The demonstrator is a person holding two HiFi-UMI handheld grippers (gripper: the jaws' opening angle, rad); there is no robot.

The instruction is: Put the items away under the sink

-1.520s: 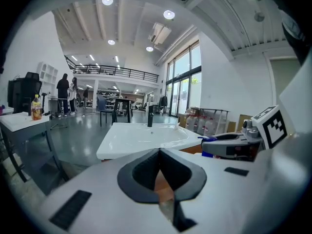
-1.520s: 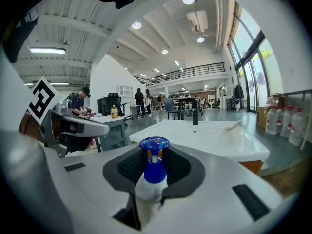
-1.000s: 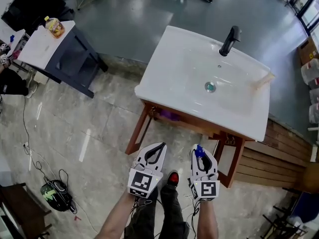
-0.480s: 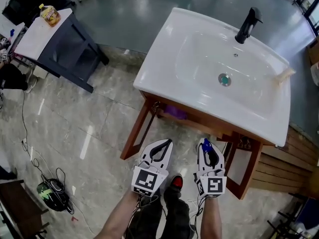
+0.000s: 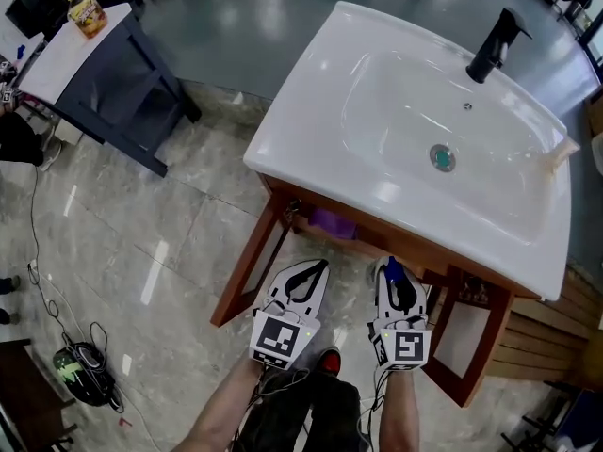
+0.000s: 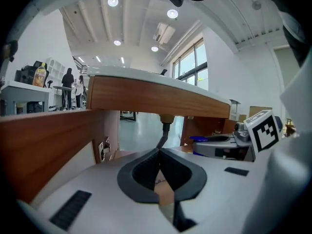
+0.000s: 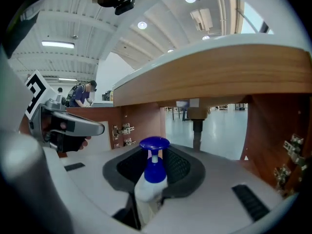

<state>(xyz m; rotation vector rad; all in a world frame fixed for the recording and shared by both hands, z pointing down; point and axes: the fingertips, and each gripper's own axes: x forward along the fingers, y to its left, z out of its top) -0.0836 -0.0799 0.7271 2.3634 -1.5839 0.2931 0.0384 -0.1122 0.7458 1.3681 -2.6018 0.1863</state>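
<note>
White pump bottle (image 7: 152, 179), blue pump head — upright, clamped between the right gripper's (image 7: 155, 152) fingers (image 7: 187, 174).

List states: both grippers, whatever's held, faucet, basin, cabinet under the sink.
left gripper, shut, nothing held
right gripper, shut on the pump bottle
pump bottle, upright between the jaws, blue pump head up
faucet, no water running
sink basin, empty
cabinet under the sink, front open
</note>
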